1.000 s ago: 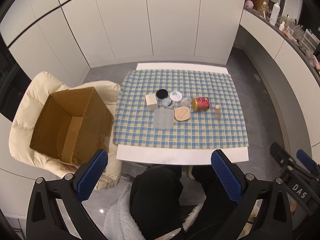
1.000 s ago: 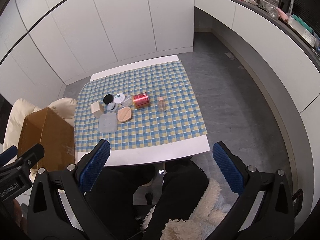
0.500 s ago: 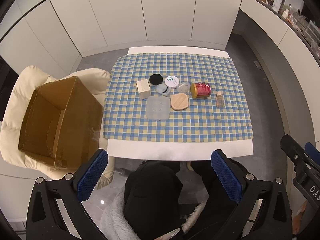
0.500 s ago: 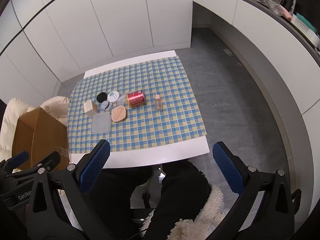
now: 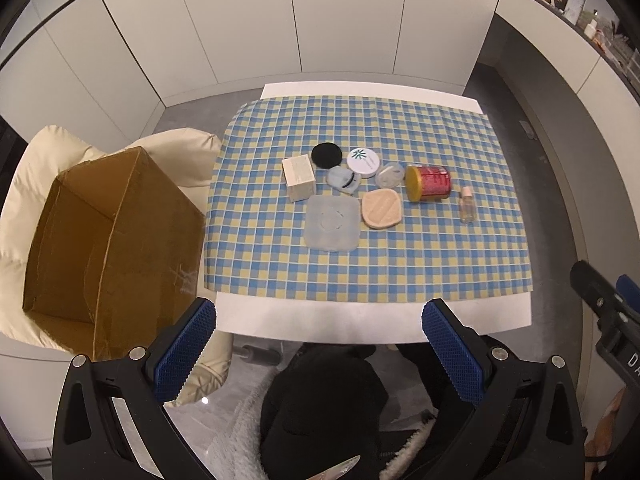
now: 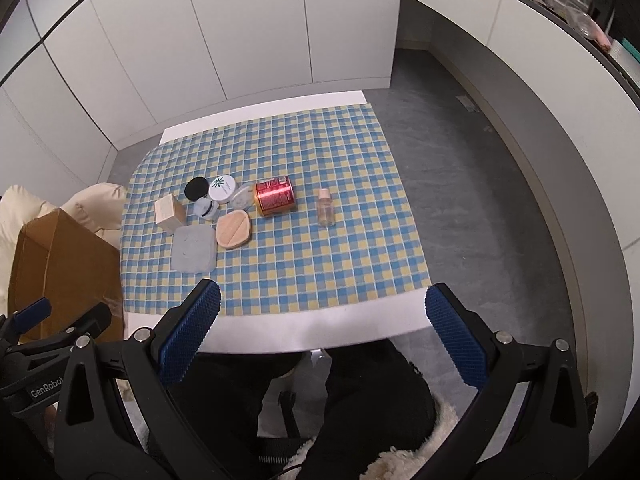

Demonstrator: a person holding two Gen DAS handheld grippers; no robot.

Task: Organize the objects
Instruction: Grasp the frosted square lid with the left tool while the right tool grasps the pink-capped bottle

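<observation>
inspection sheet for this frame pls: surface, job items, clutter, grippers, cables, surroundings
Surface: table under a checked cloth.
Job's things: red can on its side, small bottle, small box, black lid, white jar, grey pad, peach case; cardboard box open on a cream chair.
Clutter: nothing seen.
Grippers: left gripper and right gripper open, holding nothing, short of the table.
Cables: nothing seen.
Surroundings: white cabinets, counter with bottles.

"GenRobot" is printed on the left gripper.
</observation>
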